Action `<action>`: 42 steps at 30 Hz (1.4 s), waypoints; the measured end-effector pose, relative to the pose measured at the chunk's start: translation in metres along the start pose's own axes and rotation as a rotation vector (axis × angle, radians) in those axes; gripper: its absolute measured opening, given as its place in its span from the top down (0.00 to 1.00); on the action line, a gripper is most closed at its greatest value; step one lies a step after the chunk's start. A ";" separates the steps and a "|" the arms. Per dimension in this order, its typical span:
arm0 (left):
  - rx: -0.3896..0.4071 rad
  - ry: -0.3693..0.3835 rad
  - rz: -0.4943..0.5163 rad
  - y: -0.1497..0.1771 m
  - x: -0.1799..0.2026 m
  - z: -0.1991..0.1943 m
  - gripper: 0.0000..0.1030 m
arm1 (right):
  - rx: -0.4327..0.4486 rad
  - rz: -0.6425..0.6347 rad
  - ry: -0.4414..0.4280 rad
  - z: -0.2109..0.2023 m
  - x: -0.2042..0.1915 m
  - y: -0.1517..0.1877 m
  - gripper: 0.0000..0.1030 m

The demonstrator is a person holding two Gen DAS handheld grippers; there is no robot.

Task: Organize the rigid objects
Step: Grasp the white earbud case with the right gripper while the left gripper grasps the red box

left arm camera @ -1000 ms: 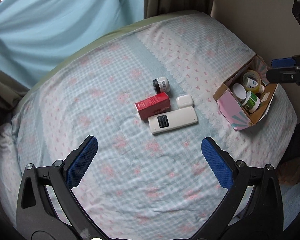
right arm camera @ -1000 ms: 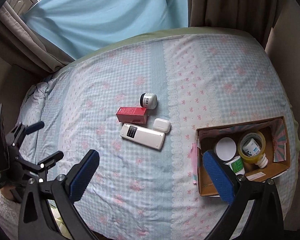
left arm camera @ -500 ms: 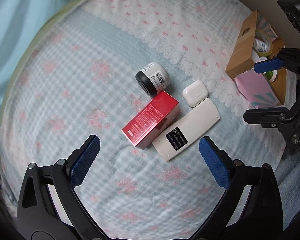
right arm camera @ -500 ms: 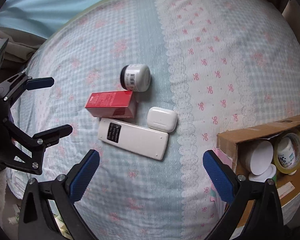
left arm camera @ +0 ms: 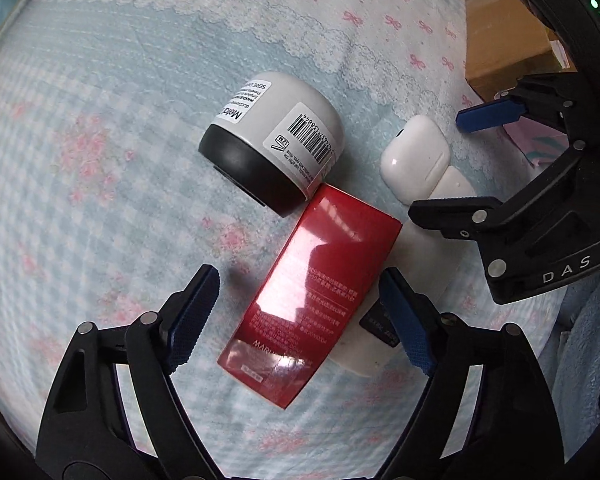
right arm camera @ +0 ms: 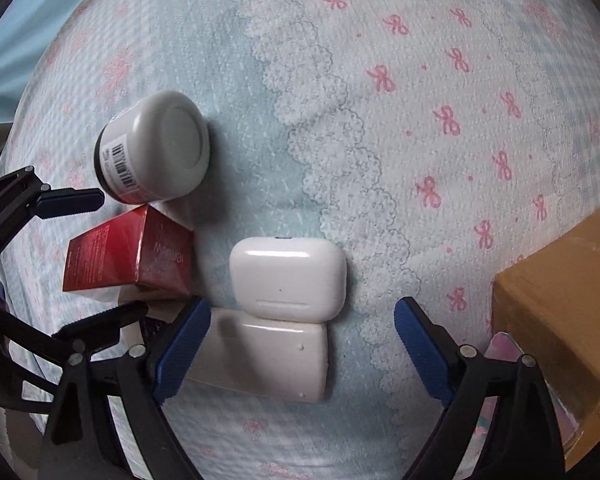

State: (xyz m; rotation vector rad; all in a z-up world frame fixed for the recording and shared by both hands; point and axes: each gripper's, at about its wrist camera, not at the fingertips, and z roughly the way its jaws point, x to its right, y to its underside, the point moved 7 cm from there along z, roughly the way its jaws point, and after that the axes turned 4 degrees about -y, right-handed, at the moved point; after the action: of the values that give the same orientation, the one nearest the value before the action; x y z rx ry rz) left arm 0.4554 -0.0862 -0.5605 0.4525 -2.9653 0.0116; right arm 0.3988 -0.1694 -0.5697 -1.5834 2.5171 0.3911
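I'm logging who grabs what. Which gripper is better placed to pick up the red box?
Left. The left gripper, jaws closing but not touching, already straddles the glossy red rectangular box; the right gripper hangs over the white earbud case.

Red box point(left arm camera: 316, 304), white remote point(right arm camera: 260, 356), earbud case point(right arm camera: 288, 276) and tipped jar point(left arm camera: 272, 144) clustered on the bedspread.

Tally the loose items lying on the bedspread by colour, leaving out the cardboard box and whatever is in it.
White: 2, the earbud case and the remote.
Red: 1, the carton.
Grey with a black lid: 1, the jar.
Total: 4.
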 end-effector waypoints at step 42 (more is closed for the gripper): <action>0.142 -0.045 -0.193 0.062 0.021 -0.058 0.59 | 0.095 0.016 -0.077 -0.051 0.000 0.009 0.47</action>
State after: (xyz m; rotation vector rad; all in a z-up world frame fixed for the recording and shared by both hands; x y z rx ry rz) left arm 0.4250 -0.0315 -0.4995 0.7656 -2.9617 0.1940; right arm 0.3921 -0.1803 -0.5199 -1.4857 2.4537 0.3226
